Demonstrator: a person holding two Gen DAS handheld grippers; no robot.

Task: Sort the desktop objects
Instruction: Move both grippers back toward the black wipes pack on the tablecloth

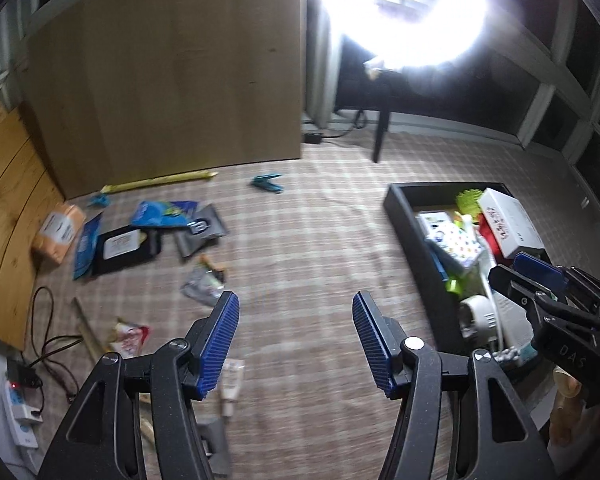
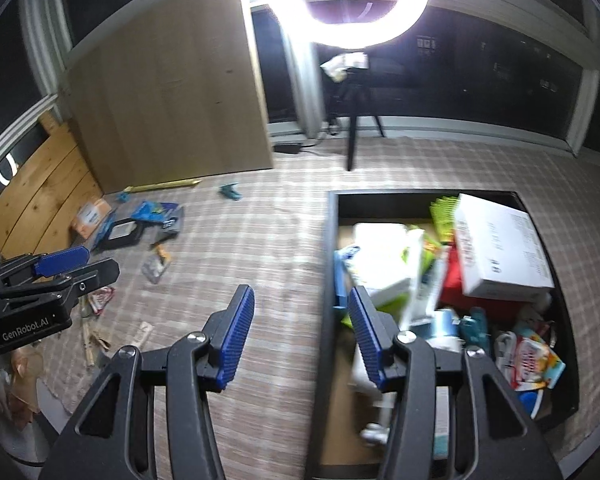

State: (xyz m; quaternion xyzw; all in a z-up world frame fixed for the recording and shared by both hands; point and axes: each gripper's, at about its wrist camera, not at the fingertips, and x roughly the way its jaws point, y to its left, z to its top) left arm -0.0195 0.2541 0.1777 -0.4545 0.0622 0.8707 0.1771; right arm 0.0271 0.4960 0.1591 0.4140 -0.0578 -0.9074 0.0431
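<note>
1. Left gripper (image 1: pixel 296 340): blue-padded jaws wide apart, empty, over the plaid cloth (image 1: pixel 300 240).
2. Right gripper (image 2: pixel 300 336): jaws parted, empty, at the black rectangular tray (image 2: pixel 328 240) edge.
3. Tray full; loose packets (image 1: pixel 164 216) at 10 o'clock.

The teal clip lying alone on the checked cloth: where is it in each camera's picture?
Left wrist view: teal clip upper centre, right of the wooden panel's foot.
Right wrist view: teal clip upper left of centre, left of the black tray.
Shared landmark: yellow stick along the panel.
</note>
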